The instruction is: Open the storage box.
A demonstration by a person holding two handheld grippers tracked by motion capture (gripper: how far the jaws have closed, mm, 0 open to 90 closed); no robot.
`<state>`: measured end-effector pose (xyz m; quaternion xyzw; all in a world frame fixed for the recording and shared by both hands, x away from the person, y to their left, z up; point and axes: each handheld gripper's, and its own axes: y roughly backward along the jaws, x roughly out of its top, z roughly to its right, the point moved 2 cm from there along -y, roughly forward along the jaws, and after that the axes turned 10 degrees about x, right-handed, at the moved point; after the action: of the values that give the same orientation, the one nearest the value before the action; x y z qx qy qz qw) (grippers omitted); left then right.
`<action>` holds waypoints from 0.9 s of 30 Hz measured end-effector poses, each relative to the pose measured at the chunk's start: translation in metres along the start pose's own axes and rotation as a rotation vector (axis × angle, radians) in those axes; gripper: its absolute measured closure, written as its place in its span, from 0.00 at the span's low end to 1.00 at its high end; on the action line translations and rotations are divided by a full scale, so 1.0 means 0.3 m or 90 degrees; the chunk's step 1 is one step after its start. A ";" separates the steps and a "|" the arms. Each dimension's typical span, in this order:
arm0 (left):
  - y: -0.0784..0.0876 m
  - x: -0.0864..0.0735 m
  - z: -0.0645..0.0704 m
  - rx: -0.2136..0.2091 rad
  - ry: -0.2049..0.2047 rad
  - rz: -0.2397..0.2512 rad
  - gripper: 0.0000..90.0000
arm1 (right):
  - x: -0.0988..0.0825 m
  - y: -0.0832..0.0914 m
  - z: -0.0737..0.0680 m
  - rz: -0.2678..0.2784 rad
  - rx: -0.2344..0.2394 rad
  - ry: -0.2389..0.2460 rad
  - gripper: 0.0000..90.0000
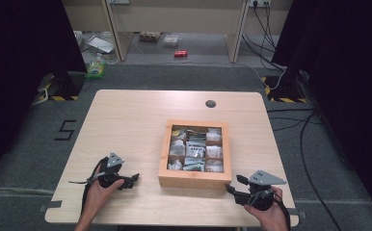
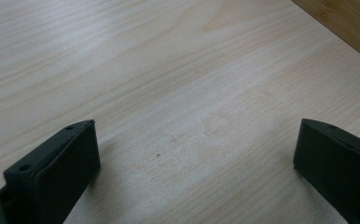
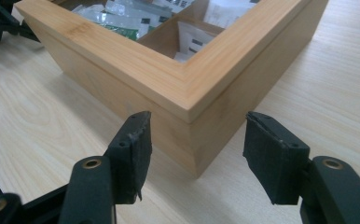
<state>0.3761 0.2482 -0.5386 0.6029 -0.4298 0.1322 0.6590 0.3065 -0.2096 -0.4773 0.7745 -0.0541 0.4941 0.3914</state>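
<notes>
The wooden box (image 1: 194, 179) sits on the table (image 1: 126, 120), a bit right of the middle, near the person's edge. It has little square slots inside, 3 across & 3 deep, so 9 slots. They hold small packets (image 1: 193, 149), white w/ some green, but the packets are too small & blurry to count or read.

In the right gripper view the box is cut off at the top, so just one corner & 2 slots can be seen, plus the tips of the other gripper at the top left.

Right gripper (image 3: 196, 140) is low at the box's near right corner. Its jaws are apart, w/ the corner sticking in between them. The pads don't press on the wood; there's a gap on both sides.

Left gripper (image 2: 194, 154) is near the table's front left, well apart from the box, pointing at it. Its jaws are wide apart w/ just bare table between. A strip of the box shows at the top right there.

2 grippers, 2 hands, 1 box, 1 table. Stuff on the floor behind is too far off to make out.
</notes>
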 end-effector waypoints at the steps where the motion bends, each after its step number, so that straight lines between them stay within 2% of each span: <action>1: 0.000 0.000 0.000 0.000 0.000 0.000 0.00 | 0.001 -0.005 -0.003 0.001 -0.001 0.004 0.49; 9: 0.000 0.000 0.000 0.000 0.000 0.000 0.00 | 0.006 -0.036 -0.011 -0.001 -0.005 0.035 0.57; 27: 0.000 0.000 0.000 0.000 0.000 0.000 0.00 | 0.011 -0.044 -0.026 0.009 -0.029 0.055 0.59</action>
<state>0.3762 0.2482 -0.5386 0.6029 -0.4297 0.1322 0.6591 0.3089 -0.1943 -0.4803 0.7430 -0.0537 0.5284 0.4073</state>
